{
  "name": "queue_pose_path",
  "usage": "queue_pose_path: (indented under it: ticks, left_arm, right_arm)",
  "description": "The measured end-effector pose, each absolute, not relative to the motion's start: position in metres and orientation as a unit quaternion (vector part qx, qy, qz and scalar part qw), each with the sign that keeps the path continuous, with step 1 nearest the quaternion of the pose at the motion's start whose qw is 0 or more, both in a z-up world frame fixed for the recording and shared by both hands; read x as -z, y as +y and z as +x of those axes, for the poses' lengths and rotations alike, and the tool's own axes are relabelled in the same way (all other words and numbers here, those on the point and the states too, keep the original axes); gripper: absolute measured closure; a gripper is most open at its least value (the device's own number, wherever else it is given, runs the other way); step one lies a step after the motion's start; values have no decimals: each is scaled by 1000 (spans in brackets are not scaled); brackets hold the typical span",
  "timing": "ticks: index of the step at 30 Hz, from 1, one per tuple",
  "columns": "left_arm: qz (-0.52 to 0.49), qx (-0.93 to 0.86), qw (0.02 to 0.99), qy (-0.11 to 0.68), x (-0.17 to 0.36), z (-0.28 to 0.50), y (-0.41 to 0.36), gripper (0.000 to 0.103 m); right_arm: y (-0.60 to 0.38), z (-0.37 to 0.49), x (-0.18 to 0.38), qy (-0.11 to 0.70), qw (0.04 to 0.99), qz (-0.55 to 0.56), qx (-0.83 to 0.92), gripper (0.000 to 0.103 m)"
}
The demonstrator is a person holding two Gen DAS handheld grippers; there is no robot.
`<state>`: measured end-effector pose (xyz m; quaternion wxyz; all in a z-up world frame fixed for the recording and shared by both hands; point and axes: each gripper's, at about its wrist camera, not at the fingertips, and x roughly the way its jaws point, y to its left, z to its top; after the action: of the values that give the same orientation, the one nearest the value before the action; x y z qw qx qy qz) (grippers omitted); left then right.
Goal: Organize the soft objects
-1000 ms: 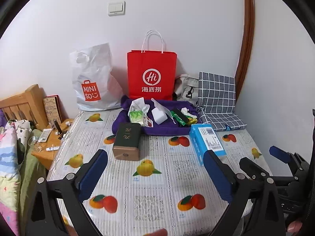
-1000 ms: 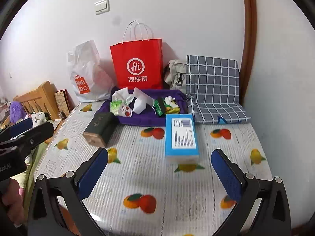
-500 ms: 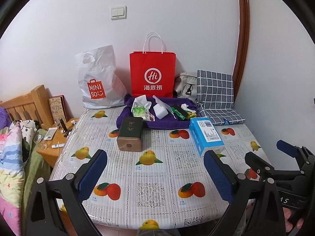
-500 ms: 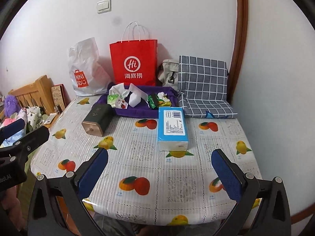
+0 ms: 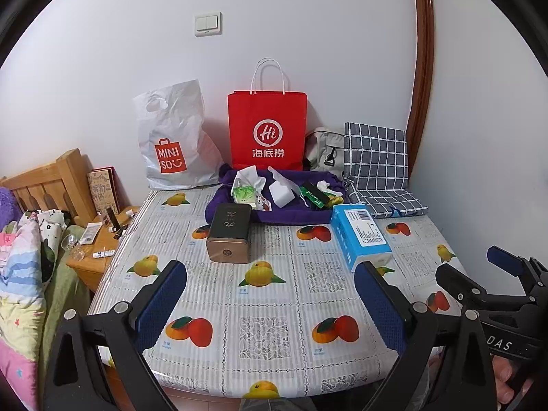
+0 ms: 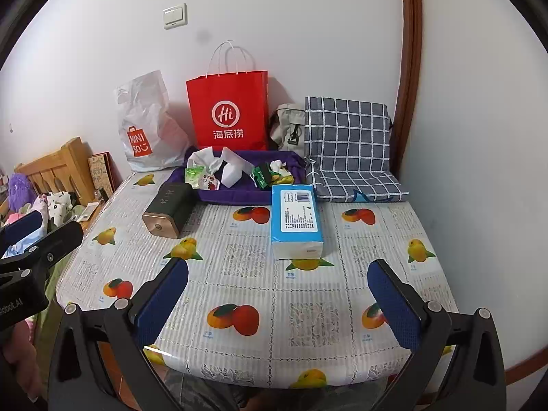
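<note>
Both grippers have pulled back from the counter (image 6: 394, 239); left gripper (image 5: 270, 304) and right gripper (image 6: 277, 304) hang wide open, empty. Tissue pack (image 6: 296, 224) lies just before the purple cloth (image 6: 236, 197).

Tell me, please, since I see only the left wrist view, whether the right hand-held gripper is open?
Observer: Yes, the right hand-held gripper is open and holds nothing.
Operator: What lies ahead of it, please?
Observer: The blue plastic-wrapped tissue pack lies ahead of its fingertips, apart from them.
Operator: And where does my left hand-held gripper sit?
Observer: The left hand-held gripper hangs off the left edge of the fruit-patterned tablecloth, with the colourful bedding behind it.
</note>
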<state>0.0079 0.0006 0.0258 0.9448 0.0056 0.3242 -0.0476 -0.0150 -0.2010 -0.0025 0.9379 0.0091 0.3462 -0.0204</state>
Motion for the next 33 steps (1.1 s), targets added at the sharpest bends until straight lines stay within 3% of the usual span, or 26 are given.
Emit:
queue_pose_path:
  ticks: [33]
  left_arm:
    - [7,44,944,326,-23,6,6,4]
  right_arm:
    - [-197,-20,1,342,939,8,16,0]
